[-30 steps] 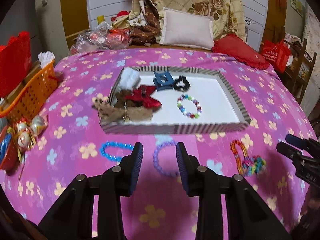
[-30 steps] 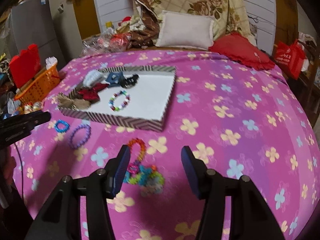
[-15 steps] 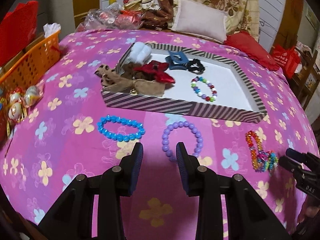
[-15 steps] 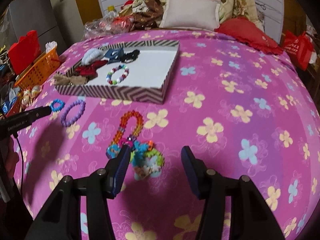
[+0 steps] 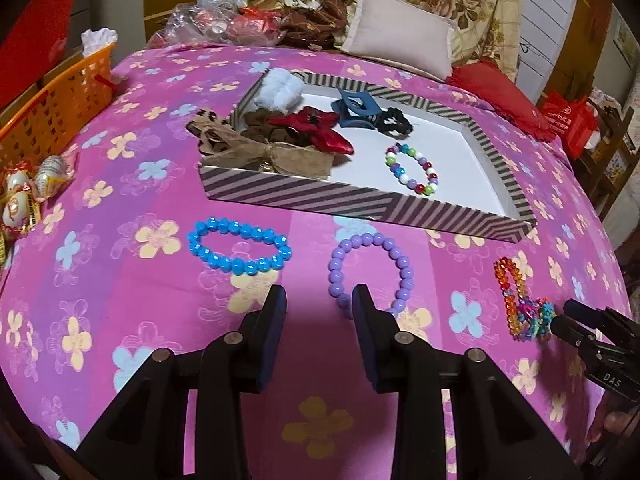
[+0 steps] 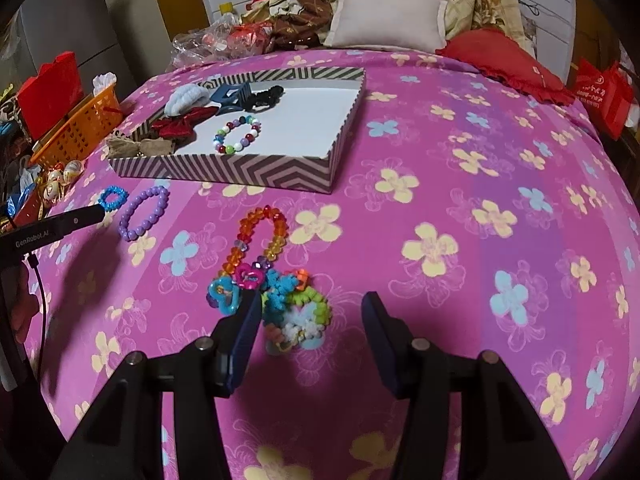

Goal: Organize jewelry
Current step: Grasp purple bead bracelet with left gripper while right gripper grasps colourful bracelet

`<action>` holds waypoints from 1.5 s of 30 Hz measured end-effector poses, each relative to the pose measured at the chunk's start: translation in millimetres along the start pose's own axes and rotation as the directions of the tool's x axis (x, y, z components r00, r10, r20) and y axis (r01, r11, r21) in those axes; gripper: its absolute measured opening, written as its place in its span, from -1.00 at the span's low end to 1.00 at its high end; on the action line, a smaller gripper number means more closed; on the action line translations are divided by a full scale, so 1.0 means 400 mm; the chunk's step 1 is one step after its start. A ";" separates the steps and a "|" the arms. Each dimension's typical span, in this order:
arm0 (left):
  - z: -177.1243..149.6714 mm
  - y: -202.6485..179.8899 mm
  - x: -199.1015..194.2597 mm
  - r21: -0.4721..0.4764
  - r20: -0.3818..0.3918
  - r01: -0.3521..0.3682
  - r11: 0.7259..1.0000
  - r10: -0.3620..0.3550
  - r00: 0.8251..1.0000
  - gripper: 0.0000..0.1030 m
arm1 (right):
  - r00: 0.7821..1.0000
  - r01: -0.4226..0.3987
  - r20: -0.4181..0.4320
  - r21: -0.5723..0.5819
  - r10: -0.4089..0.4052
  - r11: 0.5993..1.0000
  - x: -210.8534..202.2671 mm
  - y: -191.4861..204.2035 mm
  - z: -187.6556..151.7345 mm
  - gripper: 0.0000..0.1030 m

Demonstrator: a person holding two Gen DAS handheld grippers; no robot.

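Here, the striped tray (image 5: 360, 204) sits mid-bed with bare pink sheet (image 6: 460, 184) wide open toward 3 o'clock in the right view. Both grippers tilt down toward the sheet. The left gripper (image 5: 318, 300) stands open, gripping nothing, the purple bracelet (image 5: 370, 270) just beyond its right finger. The right gripper (image 6: 310, 310) stands open around the loom-band bunch (image 6: 296, 312). Three bracelets lie loose: blue (image 5: 240, 250), purple, orange (image 6: 262, 236); one multicoloured bracelet (image 5: 412, 170) lies in the tray.
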State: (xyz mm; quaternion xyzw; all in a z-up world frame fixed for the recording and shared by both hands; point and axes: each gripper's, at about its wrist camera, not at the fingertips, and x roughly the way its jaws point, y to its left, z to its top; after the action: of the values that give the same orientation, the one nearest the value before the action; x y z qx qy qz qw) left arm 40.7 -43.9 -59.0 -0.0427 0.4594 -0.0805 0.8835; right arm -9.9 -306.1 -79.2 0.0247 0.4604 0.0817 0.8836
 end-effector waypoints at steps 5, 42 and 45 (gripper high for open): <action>-0.002 -0.003 0.009 -0.002 -0.015 0.007 1.000 -0.007 1.000 -0.25 | 1.000 -0.005 -0.013 -0.016 0.005 1.000 -0.003 -0.002 -0.009 0.06; 0.029 -0.050 0.097 0.027 -0.061 0.007 1.000 -0.005 0.998 -0.24 | 1.000 -0.019 -0.022 -0.073 0.017 0.997 0.032 0.023 -0.011 0.06; 0.036 -0.056 0.104 0.040 -0.055 -0.012 0.999 0.014 0.998 -0.23 | 1.000 -0.015 -0.018 -0.081 0.013 0.997 0.034 0.025 -0.011 0.06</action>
State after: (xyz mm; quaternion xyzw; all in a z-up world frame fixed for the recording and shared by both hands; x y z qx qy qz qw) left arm 73.7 -73.6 -81.1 -0.0197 0.4823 -0.0851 0.8717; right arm -7.2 -294.2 -91.5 -0.0086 0.4643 0.1068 0.8792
